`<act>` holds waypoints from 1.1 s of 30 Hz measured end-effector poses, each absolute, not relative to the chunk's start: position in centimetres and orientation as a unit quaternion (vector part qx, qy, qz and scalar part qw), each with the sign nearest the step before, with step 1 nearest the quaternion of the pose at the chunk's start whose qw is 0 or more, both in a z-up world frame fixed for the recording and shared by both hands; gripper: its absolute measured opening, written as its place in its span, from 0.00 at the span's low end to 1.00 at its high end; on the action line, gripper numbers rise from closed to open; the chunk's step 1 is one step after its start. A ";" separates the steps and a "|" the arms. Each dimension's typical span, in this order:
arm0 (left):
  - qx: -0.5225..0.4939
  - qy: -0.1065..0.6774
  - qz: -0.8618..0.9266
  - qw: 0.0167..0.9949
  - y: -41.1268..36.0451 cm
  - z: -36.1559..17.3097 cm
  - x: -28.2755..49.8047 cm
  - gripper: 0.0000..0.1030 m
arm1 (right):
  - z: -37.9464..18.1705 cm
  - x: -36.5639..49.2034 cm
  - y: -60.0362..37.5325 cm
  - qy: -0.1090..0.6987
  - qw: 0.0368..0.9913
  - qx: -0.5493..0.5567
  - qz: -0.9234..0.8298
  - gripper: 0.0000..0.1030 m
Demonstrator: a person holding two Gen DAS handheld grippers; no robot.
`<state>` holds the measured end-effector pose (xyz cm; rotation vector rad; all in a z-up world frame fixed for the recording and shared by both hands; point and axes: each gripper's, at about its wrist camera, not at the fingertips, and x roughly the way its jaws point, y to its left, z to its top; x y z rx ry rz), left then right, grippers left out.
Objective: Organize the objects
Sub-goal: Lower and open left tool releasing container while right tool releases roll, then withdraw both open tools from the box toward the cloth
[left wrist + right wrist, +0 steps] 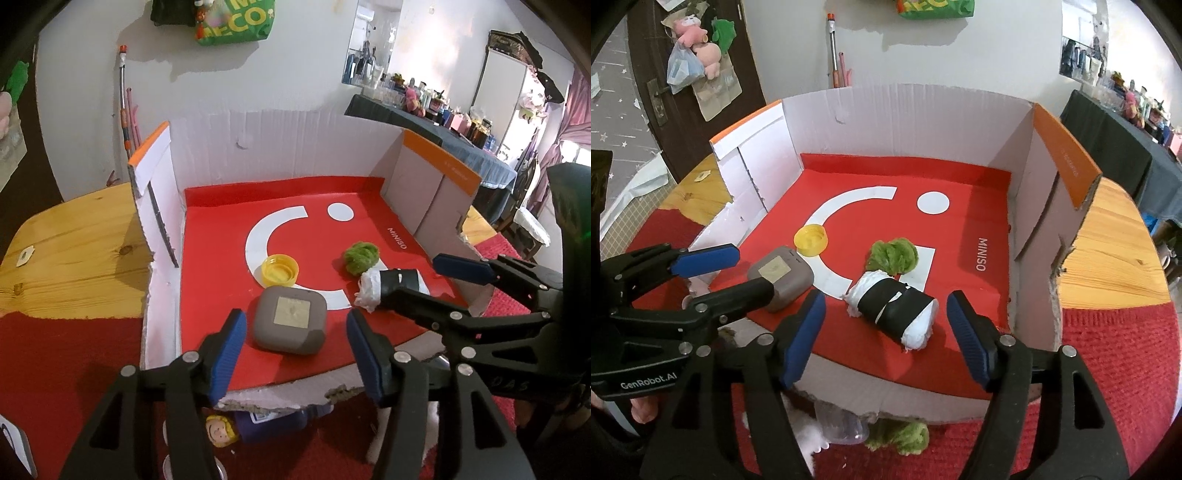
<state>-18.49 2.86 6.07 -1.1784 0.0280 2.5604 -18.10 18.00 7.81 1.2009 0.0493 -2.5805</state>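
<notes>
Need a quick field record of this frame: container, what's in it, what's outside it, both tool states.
container: open cardboard box with a red liner, on a wooden table
inside: grey case, yellow cap, green fuzzy ball, white roll with black band
outside, near edge: second green fuzzy ball, figurine, clear plastic item
left tool: open, pads either side of the grey case, not pressing it
right tool: open, roll between the pads, no contact
</notes>
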 end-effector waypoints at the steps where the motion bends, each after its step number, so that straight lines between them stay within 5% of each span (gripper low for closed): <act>1: -0.411 0.010 0.897 0.161 2.8 6.2 -18.3 0.58 | 7.9 -18.0 18.0 0.017 0.146 0.416 -0.898 0.66; 33: -0.372 0.008 0.917 0.147 1.5 8.8 -12.9 0.75 | 11.0 -12.5 18.4 0.011 0.135 0.379 -0.915 0.87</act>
